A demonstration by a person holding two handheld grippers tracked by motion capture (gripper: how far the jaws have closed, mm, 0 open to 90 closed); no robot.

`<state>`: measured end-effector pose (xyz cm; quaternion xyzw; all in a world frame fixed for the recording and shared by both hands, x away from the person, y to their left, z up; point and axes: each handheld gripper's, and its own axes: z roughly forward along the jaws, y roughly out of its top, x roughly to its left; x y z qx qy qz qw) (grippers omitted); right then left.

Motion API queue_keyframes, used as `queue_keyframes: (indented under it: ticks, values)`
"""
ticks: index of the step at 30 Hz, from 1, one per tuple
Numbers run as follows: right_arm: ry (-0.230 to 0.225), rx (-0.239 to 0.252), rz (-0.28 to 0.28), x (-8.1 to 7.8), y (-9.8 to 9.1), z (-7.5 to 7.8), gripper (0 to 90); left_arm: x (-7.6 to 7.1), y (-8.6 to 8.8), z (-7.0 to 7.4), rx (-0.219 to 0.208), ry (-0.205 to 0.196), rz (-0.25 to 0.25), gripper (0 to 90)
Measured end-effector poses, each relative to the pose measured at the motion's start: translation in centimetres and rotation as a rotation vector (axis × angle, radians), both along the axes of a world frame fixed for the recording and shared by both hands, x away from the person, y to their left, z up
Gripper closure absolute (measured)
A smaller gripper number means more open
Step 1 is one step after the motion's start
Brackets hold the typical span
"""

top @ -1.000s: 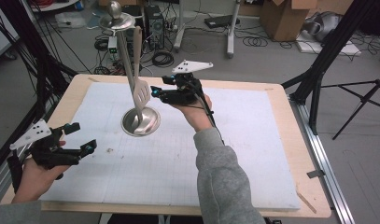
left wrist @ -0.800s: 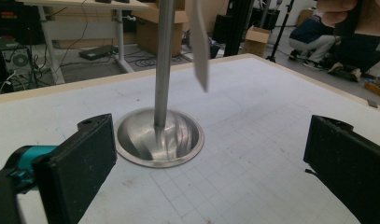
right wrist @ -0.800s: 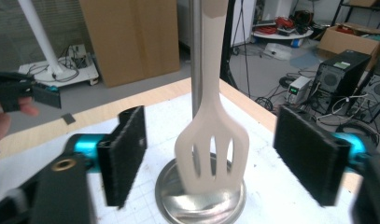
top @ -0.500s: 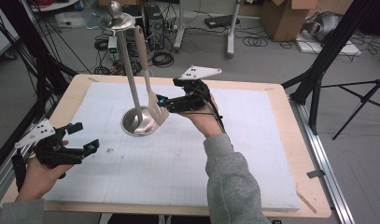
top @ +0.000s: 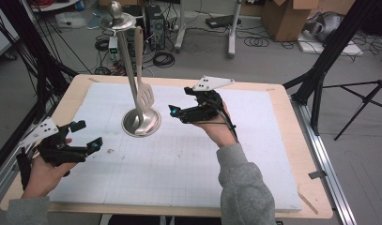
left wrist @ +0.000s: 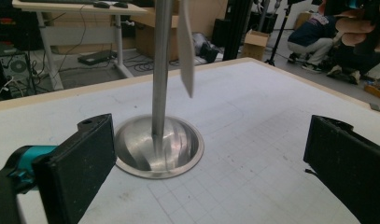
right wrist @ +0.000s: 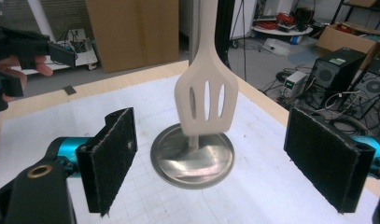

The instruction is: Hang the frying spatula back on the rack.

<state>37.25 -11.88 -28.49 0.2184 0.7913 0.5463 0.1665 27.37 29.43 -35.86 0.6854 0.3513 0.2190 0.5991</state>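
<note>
A steel utensil stand (top: 141, 123) rises from its round base on the white mat to a top disc (top: 117, 19). A cream slotted spatula (top: 145, 96) hangs from the disc beside the pole, its blade just above the base. My right gripper (top: 179, 103) is a short way right of the blade; its jaws have just been opening and stand open with nothing between them. In the right gripper view the spatula (right wrist: 206, 100) hangs ahead of the jaws, free. My left gripper (top: 87, 134) rests open at the mat's left edge, facing the stand's base (left wrist: 157, 149).
The white gridded mat (top: 188, 159) covers a wooden table (top: 292, 136). Computer towers (top: 153, 18), cables and cardboard boxes (top: 285, 18) lie on the floor beyond the far edge. Black tripod legs (top: 339, 89) stand off the right side. A person (left wrist: 313, 35) crouches far off.
The right gripper, which was at the spatula's blade, has opened and drawn back to the right. The spatula swung after it, then settled back beside the pole. The left gripper stayed put.
</note>
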Motion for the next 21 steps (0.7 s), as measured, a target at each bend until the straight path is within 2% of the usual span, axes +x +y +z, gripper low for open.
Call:
queue_keyframes:
  ticks: [13, 21]
  values:
    - [0.008, 0.054, -0.033, -0.9, -3.3, -0.9, 16.1, 0.4, -0.1, -0.2, -0.010, -0.005, 0.015, 2.9]
    - [0.013, 0.066, -0.043, -1.4, -5.0, -1.3, 16.1, 0.7, -0.4, -0.5, -0.009, 0.005, 0.011, 2.9]
